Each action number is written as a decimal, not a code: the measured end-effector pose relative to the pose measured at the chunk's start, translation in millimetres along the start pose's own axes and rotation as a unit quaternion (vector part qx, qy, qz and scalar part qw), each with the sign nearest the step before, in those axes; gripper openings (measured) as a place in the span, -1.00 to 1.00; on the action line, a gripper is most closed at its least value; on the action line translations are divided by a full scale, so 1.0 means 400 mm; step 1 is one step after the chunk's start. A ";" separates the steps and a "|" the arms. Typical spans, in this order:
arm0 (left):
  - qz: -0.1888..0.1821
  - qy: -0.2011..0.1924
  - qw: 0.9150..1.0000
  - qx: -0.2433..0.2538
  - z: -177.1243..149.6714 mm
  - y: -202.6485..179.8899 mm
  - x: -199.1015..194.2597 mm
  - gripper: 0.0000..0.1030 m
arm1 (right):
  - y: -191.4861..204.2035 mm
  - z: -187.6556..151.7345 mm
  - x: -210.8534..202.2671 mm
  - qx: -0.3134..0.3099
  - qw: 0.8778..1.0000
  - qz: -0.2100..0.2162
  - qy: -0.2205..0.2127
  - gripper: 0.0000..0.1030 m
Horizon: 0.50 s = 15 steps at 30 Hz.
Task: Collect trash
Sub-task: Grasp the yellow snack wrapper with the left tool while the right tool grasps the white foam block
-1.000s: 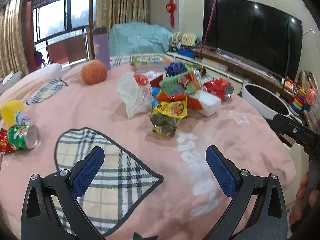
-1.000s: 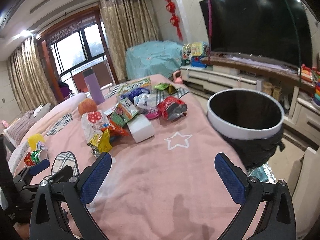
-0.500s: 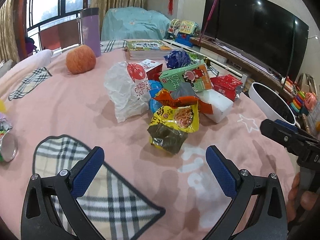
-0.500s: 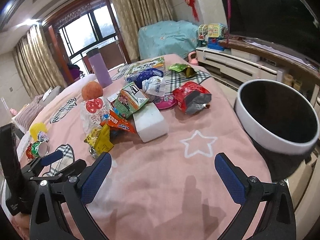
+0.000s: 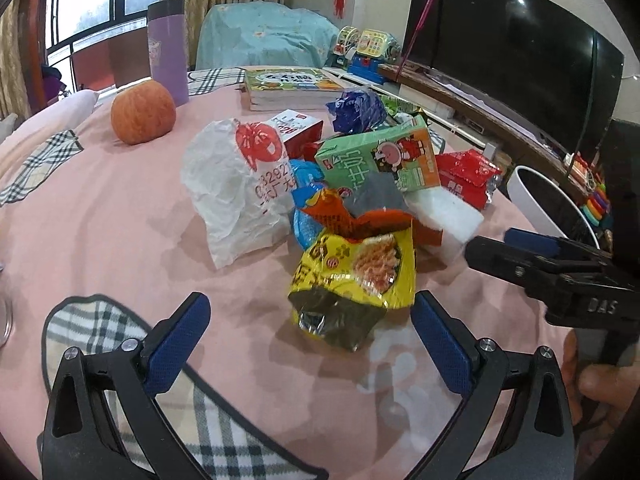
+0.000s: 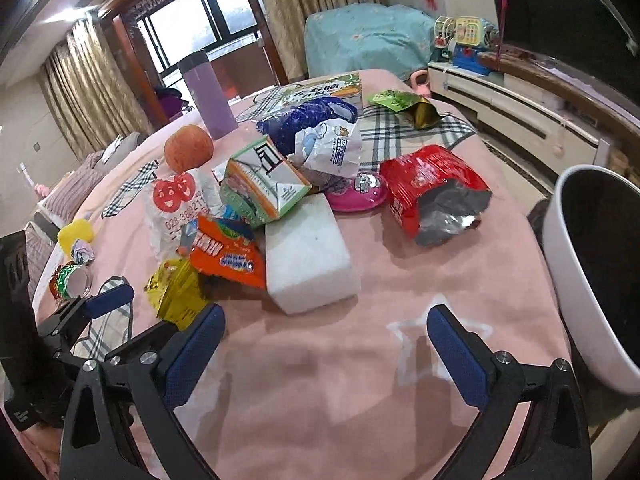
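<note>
Both sets of jaws are apart and empty. Your left gripper (image 5: 310, 326) is lined up on the yellow snack wrapper (image 5: 354, 276), which sits at the near end of the trash heap, so it looks like the first pick. The right gripper (image 6: 324, 344) hangs just short of the white foam block (image 6: 308, 250), nothing between its jaws.

The heap sits mid-desk on the pink cloth (image 6: 320, 380): white paper bag (image 5: 236, 184), green carton (image 5: 380, 158), orange wrapper (image 6: 224, 252), red foil bag (image 6: 436, 192), blue bag (image 6: 316, 124). They overlap, so pull from the outside in; the yellow wrapper is loosest.

The bin (image 6: 592, 264) stands off the desk's right edge, rim about level with the top, probably so you can drop or sweep things straight in. The right gripper is closer to it.

My guess is these are not trash, so leave them: the apple (image 5: 143, 112), purple bottle (image 5: 167, 50) and book (image 5: 288, 86) toward the far edge. A crushed can (image 6: 70, 282) lies apart near the left edge; collect it last.

Risk: foil wrappers crumple and slip, so clamp on a folded edge.
</note>
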State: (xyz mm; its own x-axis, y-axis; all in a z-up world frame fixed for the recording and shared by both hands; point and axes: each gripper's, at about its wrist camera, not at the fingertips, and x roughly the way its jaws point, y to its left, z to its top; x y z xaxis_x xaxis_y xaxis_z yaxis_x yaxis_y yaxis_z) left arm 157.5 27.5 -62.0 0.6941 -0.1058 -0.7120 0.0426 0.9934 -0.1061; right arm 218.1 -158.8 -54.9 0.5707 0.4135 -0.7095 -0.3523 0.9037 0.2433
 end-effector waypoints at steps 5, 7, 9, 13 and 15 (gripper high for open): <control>-0.012 0.027 1.000 0.004 0.005 0.000 0.034 0.24 | 0.008 0.031 0.039 -0.019 1.000 0.000 0.011 0.73; -0.025 0.035 0.999 0.004 0.005 0.002 0.041 -0.09 | 0.009 0.036 0.056 -0.023 1.000 0.002 0.019 0.55; -0.031 0.034 0.999 0.003 0.005 0.003 0.039 -0.17 | 0.005 0.033 0.067 -0.022 0.999 0.000 0.026 0.17; -0.038 0.026 0.999 0.003 0.000 -0.003 0.020 -0.30 | -0.001 0.017 0.043 -0.011 1.000 0.008 0.017 -0.01; -0.043 0.021 0.999 0.002 -0.005 -0.007 0.006 -0.32 | 0.000 0.004 0.018 -0.009 1.000 0.009 0.010 -0.03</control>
State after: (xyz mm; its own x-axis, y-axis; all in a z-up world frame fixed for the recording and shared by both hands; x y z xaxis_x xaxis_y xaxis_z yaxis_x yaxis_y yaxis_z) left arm 157.6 24.4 -65.1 0.6564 -0.1934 -0.7292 0.1049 0.9806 -0.1656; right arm 223.4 -155.6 -58.9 0.5486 0.4270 -0.7189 -0.3753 0.8941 0.2446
